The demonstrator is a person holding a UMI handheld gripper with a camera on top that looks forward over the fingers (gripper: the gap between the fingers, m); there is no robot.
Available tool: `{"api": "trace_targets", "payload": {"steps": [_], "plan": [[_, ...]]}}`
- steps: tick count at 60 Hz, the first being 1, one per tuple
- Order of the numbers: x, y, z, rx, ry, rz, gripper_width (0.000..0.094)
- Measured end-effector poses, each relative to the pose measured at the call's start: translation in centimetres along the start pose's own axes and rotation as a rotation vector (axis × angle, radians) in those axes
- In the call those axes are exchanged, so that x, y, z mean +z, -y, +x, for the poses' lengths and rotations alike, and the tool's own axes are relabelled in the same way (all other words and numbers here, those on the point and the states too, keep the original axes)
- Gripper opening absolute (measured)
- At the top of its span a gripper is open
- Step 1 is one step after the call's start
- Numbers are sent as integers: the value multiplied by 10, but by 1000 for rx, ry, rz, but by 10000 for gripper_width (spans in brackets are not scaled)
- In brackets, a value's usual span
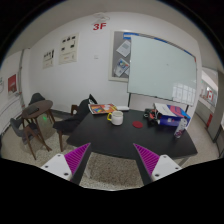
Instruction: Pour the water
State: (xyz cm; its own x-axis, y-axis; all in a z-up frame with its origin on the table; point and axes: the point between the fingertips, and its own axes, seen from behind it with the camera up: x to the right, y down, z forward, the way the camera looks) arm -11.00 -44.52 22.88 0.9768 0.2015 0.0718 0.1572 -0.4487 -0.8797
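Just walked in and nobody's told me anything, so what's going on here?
A person is holding a handheld gripper above a dark table, its fingers open and empty. Beyond them on the table stand a white cup and some colourful boxes. Nothing has been picked up, so no pouring is under way.

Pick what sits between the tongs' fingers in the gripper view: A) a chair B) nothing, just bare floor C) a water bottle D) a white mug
B: the tongs are open and hold nothing, with speckled floor showing between the fingers; the white mug stands well beyond them on the dark table.
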Motion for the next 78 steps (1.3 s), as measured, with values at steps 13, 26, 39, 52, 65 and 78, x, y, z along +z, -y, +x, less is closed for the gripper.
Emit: {"api": "trace_targets", "payload": {"steps": [13, 26, 39, 52, 65, 78], "plan": [[27, -40, 82, 52, -69, -63, 845], [89, -105, 237, 104, -194, -135, 844], [181, -114, 405, 120, -287, -101, 846], [275, -81, 524, 161, -306, -23, 843], [354, -45, 570, 144, -283, 66, 812], [382, -35, 581, 149, -265, 122, 518]]}}
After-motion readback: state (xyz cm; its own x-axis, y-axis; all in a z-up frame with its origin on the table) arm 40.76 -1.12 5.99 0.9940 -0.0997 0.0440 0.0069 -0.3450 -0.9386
